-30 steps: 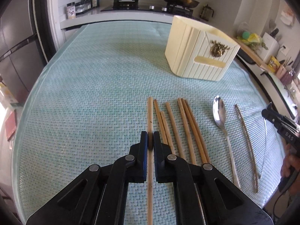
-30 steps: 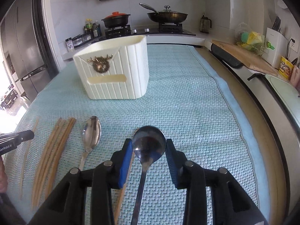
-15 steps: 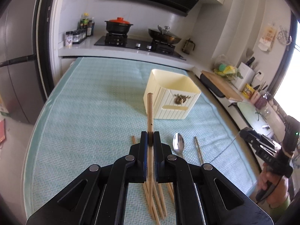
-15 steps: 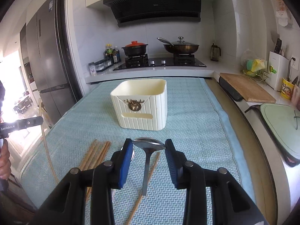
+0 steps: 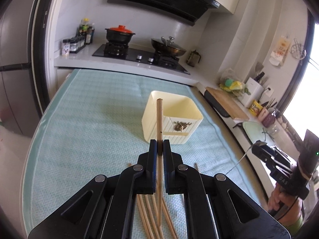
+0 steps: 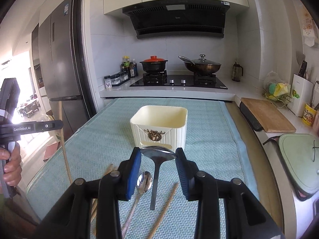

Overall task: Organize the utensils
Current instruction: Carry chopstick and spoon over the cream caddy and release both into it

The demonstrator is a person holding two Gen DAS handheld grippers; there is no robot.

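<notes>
left wrist view: you've lifted both off the mat (image 5: 83,119) – left gripper (image 5: 159,146) pinching a chopstick (image 5: 159,123), right gripper (image 6: 158,160) clamping a spoon (image 6: 157,155) – ready for the holder (image 6: 159,127).

Your left gripper (image 5: 158,146) is a black plastic linkage with triangular cut-outs, round silver pivot screws and dark blue pads lining the fingers (image 5: 153,149). Your right gripper (image 6: 158,157) is built the same, its brighter blue pads (image 6: 135,171) standing out against the black arms. Seen from the side, each tool shows a boxy black body on a handle wrapped by your hand (image 6: 11,164), one marked "GenRobot.AI" in white, the other with a small green light and a thin cable trailing below.
</notes>
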